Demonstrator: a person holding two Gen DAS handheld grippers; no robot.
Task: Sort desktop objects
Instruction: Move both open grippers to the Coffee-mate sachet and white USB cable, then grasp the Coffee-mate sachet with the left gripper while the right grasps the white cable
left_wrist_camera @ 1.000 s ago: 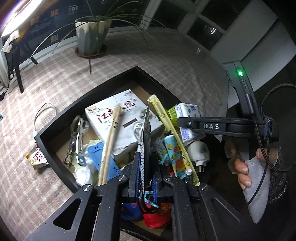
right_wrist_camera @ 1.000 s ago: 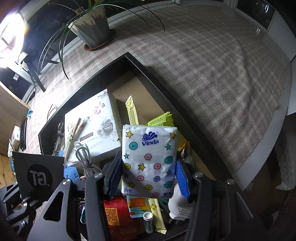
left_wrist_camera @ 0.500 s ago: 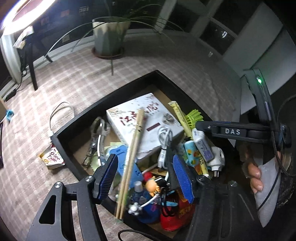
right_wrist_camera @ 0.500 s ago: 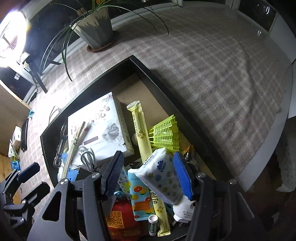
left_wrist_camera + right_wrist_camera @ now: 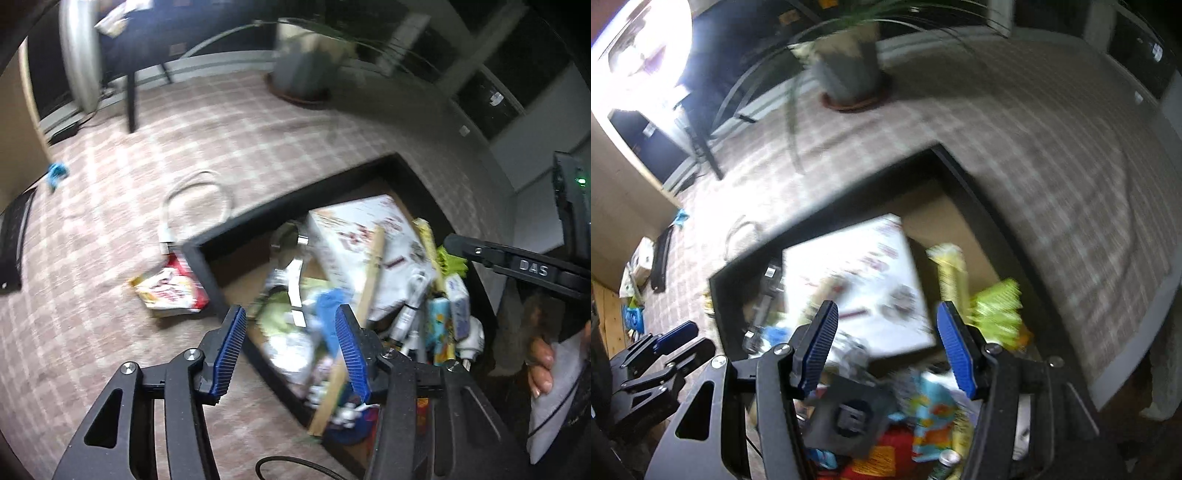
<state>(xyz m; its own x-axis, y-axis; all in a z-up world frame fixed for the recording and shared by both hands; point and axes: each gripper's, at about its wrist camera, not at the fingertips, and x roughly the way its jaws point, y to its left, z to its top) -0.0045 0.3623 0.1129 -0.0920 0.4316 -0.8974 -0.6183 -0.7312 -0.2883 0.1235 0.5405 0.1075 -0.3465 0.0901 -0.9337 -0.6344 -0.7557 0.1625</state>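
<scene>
A black tray (image 5: 295, 201) (image 5: 975, 184) on the checked tablecloth is full of small objects: a white box (image 5: 354, 236) (image 5: 849, 280), wooden chopsticks (image 5: 369, 280), a green comb (image 5: 997, 306), a tissue pack (image 5: 456, 299). My left gripper (image 5: 291, 350) is open and empty over the tray's near left edge. My right gripper (image 5: 886, 350) is open and empty above the tray. A red and yellow snack packet (image 5: 170, 290) and a white cable (image 5: 195, 206) lie on the cloth left of the tray. Both views are blurred.
A potted plant (image 5: 849, 74) (image 5: 303, 74) stands at the far side of the table. A black flat object (image 5: 13, 236) lies at the left edge. The table's right edge (image 5: 1137, 339) is close to the tray.
Both grippers opened: the left let go of a flat dark card, the right dropped the tissue pack into the tray. Both views have since swung left.
</scene>
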